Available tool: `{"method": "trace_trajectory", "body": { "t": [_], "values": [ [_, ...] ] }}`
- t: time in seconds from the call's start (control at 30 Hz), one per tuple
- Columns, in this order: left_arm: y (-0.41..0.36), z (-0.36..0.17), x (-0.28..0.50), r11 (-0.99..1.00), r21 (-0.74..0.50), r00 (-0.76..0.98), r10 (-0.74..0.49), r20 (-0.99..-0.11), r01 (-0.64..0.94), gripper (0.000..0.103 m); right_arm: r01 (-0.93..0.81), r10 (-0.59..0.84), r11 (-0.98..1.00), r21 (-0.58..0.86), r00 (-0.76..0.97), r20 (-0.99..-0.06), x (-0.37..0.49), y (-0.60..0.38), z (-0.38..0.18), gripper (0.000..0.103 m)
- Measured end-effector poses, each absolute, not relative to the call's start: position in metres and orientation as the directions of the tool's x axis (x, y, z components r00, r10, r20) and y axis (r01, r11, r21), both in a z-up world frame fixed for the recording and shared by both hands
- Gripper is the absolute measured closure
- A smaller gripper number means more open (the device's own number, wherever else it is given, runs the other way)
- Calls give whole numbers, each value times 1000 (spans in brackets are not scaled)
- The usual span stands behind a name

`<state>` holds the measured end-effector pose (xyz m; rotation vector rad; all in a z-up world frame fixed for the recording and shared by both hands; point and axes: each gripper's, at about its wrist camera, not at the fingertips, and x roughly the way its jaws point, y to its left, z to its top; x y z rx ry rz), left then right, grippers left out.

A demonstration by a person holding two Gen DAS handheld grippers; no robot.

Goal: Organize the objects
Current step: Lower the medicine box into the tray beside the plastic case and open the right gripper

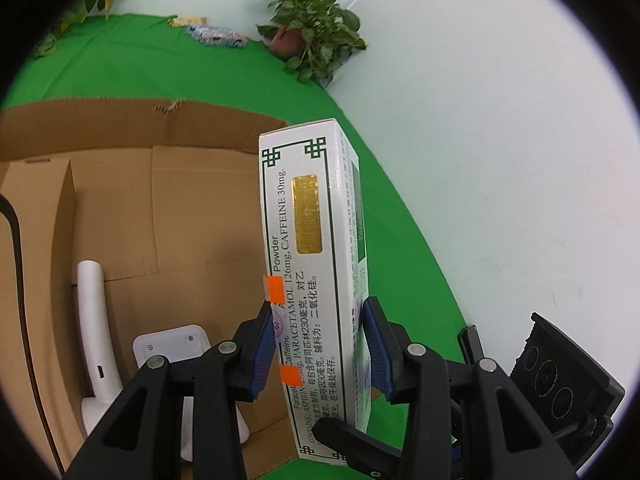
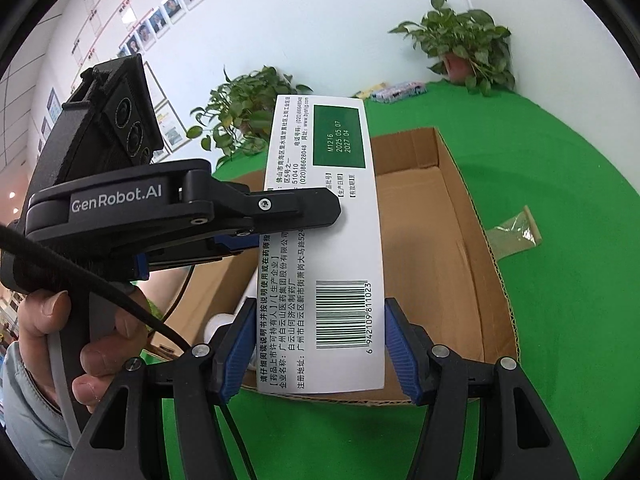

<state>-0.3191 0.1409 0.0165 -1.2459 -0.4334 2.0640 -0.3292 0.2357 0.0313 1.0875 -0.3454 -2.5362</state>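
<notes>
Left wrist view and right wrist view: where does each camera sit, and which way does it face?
Left wrist view: on the left claw, facing along the clamped medicine box toward the cardboard box; no hand shows.
Right wrist view: on the right claw, facing the medicine box's barcode side; the left claw and left hand show.
Shared: medicine box, cardboard box, potted plant.

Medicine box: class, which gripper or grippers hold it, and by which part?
Both: the left gripper and right gripper each clamp the medicine box near one end.
</notes>
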Motion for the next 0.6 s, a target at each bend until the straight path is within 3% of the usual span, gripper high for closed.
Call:
{"method": "trace_trajectory", "body": {
  "t": [0.2,0.6],
  "values": [
    [148,-19,-349,-720,-611,-243,690,-682,-330,62,174,-409,-907,383,-579,-705,-358,244,1,45],
    [162,-51,-366,-783,-552,-206,613,-763,-288,52,142,-288,-958,251,-528,-799,-382,236,-38,45]
  ]
}}
